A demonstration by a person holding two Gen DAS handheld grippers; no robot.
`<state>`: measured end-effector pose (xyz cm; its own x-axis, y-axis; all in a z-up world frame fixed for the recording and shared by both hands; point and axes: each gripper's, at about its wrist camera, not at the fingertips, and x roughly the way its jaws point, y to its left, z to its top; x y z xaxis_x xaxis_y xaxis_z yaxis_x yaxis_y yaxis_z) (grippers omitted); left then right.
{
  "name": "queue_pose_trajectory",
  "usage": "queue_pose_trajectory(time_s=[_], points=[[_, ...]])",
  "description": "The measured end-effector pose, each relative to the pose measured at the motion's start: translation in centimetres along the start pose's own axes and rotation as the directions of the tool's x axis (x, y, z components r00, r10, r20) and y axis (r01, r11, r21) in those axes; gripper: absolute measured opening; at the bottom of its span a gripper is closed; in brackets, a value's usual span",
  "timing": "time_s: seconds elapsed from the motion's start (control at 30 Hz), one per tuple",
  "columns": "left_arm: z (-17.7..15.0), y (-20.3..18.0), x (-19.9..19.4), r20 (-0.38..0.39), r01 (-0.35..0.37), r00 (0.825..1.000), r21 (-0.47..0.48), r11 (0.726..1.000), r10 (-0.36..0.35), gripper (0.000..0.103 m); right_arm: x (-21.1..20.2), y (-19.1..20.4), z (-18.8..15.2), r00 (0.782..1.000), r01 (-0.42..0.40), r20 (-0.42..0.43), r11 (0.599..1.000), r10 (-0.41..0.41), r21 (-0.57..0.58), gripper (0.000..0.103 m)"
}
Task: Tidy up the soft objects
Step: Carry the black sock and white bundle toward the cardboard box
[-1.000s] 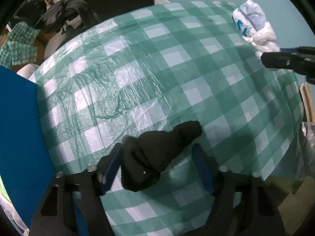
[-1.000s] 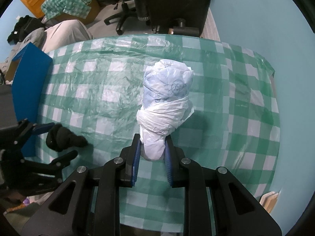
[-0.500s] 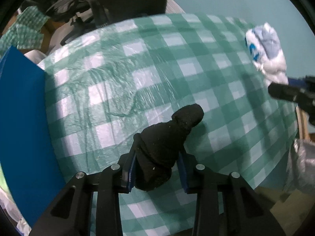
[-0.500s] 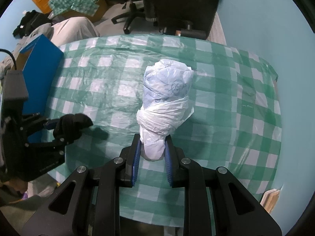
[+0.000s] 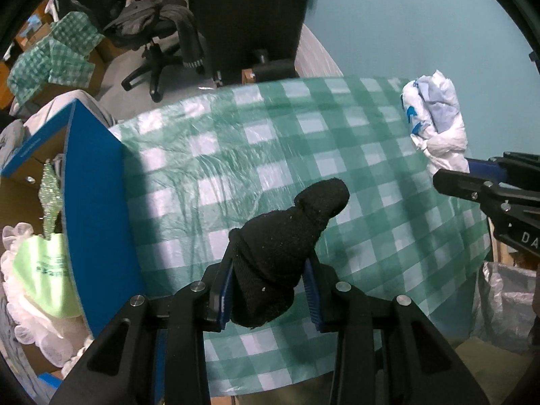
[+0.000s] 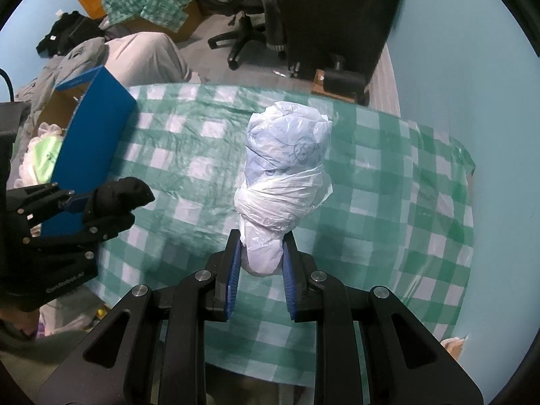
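My left gripper [image 5: 268, 292] pinches the rolled black sock [image 5: 287, 256] above the checked tablecloth [image 5: 209, 155]; my right gripper [image 6: 260, 271] clamps the knotted plastic bag [image 6: 283, 182], seemingly lifted clear. Blue box [image 5: 98, 222] stands left

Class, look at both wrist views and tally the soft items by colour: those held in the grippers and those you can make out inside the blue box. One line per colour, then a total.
Black: 1, the rolled black sock in the left gripper.
White: 2, the plastic-wrapped bundle in the right gripper, and a frilly white item in the blue box.
Green: 1, the light green bag in the box.
Total: 4.
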<state>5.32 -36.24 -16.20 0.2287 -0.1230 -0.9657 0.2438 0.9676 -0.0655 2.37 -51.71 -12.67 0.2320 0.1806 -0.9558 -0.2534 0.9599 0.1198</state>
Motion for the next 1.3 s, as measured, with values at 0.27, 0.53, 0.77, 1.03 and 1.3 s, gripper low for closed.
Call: queue_pose_trajectory(time_s=[0.27,0.53,0.77,1.03,1.3], points=[[0.8,1.8,-3.1,0.047,-0.008,0.999,-0.034,0.999,0.009,0.036,-1.1,1.7,1.3,1.0,-0.006,0.011,0.999,0.007,-0.033,0.02],[1.3,4.7,-5.1,0.073,-0.011,0.997,-0.093,0.996,0.018,0.036,-2.1,4.0,2.9,0.999,-0.028,0.033,0.997,0.03,-0.073,0.02],[1.2,7.8,-6.4,0.097,-0.022,0.995,-0.148,0.989,0.036,0.036,-2.4,6.7,4.6,0.997,-0.051,0.049,0.992,0.057,-0.115,0.02],[0.5,11.5,-7.4,0.106,-0.037,0.993,-0.205,0.978,0.059,0.036,-2.0,10.3,6.5,0.995,-0.08,0.052,0.982,0.09,-0.17,0.02],[0.0,15.6,-8.1,0.101,-0.058,0.991,-0.251,0.966,0.086,0.036,-1.5,13.7,8.3,0.992,-0.101,0.051,0.971,0.115,-0.215,0.02]])
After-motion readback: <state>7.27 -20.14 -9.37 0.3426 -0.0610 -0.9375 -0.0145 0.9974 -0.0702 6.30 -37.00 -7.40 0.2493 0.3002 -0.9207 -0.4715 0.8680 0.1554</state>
